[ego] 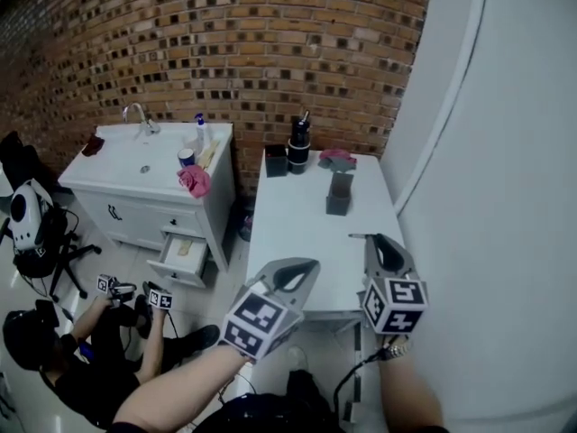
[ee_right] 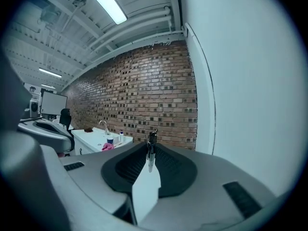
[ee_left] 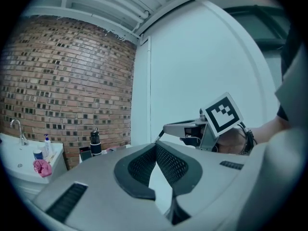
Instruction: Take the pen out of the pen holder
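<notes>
Right gripper view shows my right gripper [ee_right: 150,147] pinched shut on the thin black and silver pen [ee_right: 151,157]. The pen stands up right between the tips and pokes out above them. In the head view it sticks out sideways from those tips, toward my left gripper [ego: 311,265].

Left gripper view shows the left gripper's two jaws touching at the tips, with nothing between them. It hangs just beside the right one, on its left, and it is not helping with the pen.

The dark grey square box [ego: 338,195], which I think is the pen holder, stands on the white counter [ego: 302,233]. It is far ahead of the right gripper and a little to its left, well apart from it. I cannot see into it from here. Both grippers are at the near edge of the counter, closest to me.

So I think the main job is done: the pen is out and up in the air, not touching the holder. What is left is to put it down. For that I should hold it tight so it does not slip, bring it low over a bare part of the counter ahead of the gripper, and only then let the jaws come apart. If I let go too high, the pen could roll off the edge.
</notes>
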Demonstrator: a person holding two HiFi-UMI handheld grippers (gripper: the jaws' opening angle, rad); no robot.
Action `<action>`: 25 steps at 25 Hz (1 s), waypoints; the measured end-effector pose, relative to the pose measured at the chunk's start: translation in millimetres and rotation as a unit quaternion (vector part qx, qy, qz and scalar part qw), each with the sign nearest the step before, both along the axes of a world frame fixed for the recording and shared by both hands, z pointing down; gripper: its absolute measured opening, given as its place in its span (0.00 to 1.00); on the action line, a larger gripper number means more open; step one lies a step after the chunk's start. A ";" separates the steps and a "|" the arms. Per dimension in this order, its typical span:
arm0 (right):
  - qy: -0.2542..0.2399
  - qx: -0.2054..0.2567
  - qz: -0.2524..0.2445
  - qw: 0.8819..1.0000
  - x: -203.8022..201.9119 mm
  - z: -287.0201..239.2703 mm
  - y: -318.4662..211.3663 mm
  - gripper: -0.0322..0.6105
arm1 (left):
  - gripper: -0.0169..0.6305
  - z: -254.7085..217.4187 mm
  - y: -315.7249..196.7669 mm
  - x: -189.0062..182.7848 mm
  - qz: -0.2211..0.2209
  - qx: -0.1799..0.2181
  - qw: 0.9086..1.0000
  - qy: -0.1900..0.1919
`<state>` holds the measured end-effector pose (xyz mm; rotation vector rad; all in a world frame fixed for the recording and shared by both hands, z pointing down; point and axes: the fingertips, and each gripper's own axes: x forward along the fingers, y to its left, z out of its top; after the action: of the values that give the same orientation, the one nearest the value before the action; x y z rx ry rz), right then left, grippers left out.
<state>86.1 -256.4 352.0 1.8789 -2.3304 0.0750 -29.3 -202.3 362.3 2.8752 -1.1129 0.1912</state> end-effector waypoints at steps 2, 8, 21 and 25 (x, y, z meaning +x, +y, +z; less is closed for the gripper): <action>0.002 0.004 0.000 1.000 -4.6 0.6 22.4 0.16 | 0.03 0.1 19.6 -3.6 0.002 0.006 1.000 0.002; 0.008 0.015 0.003 1.000 -19.4 -6.5 82.4 0.16 | 0.03 -1.6 66.9 -15.4 0.016 0.019 1.000 0.006; 0.006 0.020 -0.006 1.000 -29.9 -26.5 169.1 0.16 | 0.03 -16.6 128.8 -18.6 0.026 0.016 0.999 0.015; 0.004 0.023 -0.014 1.000 -19.9 -33.2 183.4 0.16 | 0.03 -24.1 137.6 -7.6 0.025 0.018 0.999 0.023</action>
<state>66.2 -73.0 318.8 1.8646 -2.3718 0.0103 -36.9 -64.7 338.2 2.9248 -1.0484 0.1067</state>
